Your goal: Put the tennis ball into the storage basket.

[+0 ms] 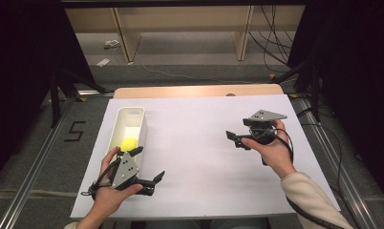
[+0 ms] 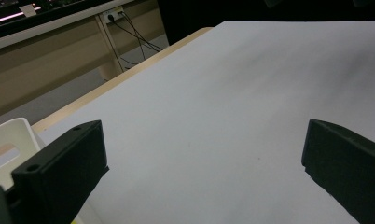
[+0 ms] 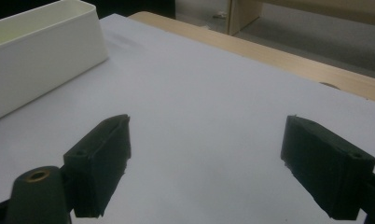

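Inspecting the worktop [image 1: 204, 143]: a white sheet covers it, and a white bin [image 1: 122, 125] stands near the sheet's left edge, its long axis running away from the person. A yellow ball [image 1: 129, 144] lies inside the bin at its near end.

Left gripper [image 1: 151, 165]: jaws apart, nothing between them, held low just beside the bin's near end. The ball lies just beyond and to the left of it; the jaws point rightward across the sheet, away from the bin. In the left gripper view a corner of the bin [image 2: 8, 140] shows at the left edge.

Right gripper [image 1: 238, 139]: jaws apart, empty, over the right half of the sheet, pointing left toward the bin. In the right gripper view the bin wall [image 3: 45, 60] stands well apart, ahead and left.

Judgement: the left hand is far nearer the ball. Reaching it would call for turning over the rim and descending between the long walls, which leave little room sideways. The sheet between the grippers is bare and offers free passage.
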The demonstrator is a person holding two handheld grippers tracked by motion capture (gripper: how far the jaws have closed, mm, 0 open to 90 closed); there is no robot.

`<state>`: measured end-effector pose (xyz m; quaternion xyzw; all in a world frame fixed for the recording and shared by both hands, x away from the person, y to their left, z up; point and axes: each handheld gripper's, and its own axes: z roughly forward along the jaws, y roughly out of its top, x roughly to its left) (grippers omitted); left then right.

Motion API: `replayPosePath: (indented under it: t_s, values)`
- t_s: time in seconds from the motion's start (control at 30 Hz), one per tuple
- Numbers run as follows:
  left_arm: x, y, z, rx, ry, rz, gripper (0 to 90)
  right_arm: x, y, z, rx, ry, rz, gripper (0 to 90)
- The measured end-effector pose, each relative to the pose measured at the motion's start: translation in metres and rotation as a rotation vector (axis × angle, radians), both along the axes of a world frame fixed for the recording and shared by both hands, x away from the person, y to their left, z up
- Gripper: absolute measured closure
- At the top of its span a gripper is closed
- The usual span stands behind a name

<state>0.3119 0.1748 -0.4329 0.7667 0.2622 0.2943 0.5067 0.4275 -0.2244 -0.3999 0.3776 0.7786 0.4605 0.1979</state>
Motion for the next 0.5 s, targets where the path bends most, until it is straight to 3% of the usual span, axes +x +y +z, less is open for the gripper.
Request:
replayPosePath:
  t_s: [0.5]
  values:
    - [0.0,0.0,0.0,0.0,-0.001,0.002,0.0,-0.009,-0.014,-0.004,0.0,0.005,-0.018,16.8]
